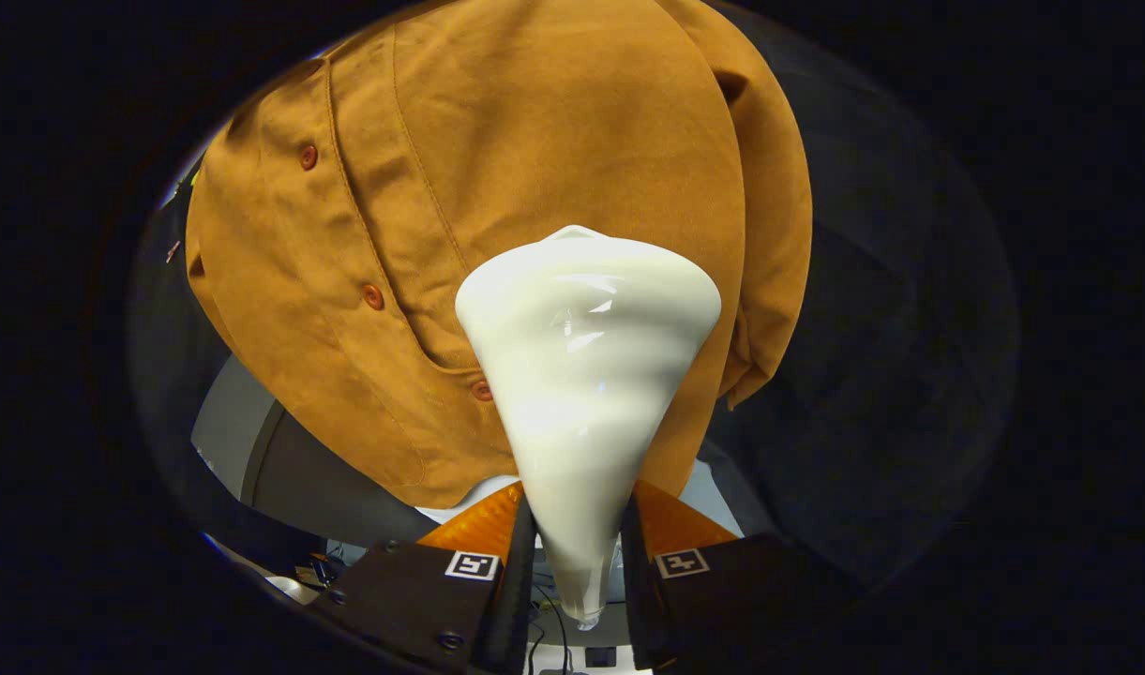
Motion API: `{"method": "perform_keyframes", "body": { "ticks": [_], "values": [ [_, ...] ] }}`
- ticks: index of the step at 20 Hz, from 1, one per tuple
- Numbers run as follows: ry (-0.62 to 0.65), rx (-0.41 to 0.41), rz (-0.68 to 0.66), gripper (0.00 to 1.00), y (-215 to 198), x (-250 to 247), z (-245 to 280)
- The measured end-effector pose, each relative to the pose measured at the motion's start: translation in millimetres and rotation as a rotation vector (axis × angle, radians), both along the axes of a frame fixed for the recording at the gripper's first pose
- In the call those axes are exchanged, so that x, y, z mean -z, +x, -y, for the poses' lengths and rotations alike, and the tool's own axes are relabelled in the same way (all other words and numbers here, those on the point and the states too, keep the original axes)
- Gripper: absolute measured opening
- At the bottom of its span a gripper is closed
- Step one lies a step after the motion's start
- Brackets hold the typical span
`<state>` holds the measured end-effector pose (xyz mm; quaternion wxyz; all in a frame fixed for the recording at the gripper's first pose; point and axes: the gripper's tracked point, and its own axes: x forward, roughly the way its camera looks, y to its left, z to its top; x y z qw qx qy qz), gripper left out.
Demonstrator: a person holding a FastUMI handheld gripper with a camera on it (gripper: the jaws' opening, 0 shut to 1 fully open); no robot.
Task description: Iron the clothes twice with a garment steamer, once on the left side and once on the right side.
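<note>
Cream-white glossy plastic: the cone-shaped garment steamer (586, 375), narrow at the near end and widening to a broad rounded head at the far end.
Steamer position: its slim handle end sits between the two fingers of the gripper (580, 562), and the body runs straight ahead from them, so the wide head lies well beyond the fingertips.
Jaws: clamped on the steamer's narrow handle, one finger pressing on the left side and one on the right; each finger carries a small square marker on its top face.
Steamer head: it lies against the front of the garment, or just short of it; true contact cannot be told from this angle.
Garment: a rust-brown suede-like shirt (497, 187) hanging in front of the gripper, with visible stitched seams.
Buttons: a row of small round reddish-brown buttons (373, 296) runs down the shirt's placket, left of the steamer head; the lowest one sits just beside the steamer's left edge.
Sleeve: a rust-brown sleeve (769, 244) hangs down on the right, just beyond the steamer's right side.
Hem: the shirt's lower edge ends just above the fingers.
Below the hem: a grey curved surface (291, 469) on the near left, and some white material partly hidden behind the fingers.
Backdrop: dark cloth (891, 375) on the right.
</note>
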<state>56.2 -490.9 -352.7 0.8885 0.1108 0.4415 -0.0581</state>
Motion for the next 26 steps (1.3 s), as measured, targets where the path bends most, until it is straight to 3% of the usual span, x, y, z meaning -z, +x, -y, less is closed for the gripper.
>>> {"method": "perform_keyframes", "body": {
  "ticks": [6, 13, 18, 26],
  "values": [
    [-0.012, 0.063, -0.057, 0.46, -29.6, 9.9, 2.6],
    [-0.101, 0.087, 0.054, 0.46, -54.0, -63.4, -37.7],
    [-0.138, 0.079, 0.198, 0.46, -43.8, -128.6, -101.4],
    [-0.205, 0.029, 0.450, 0.45, -40.2, -232.7, -245.7]
  ]
}}
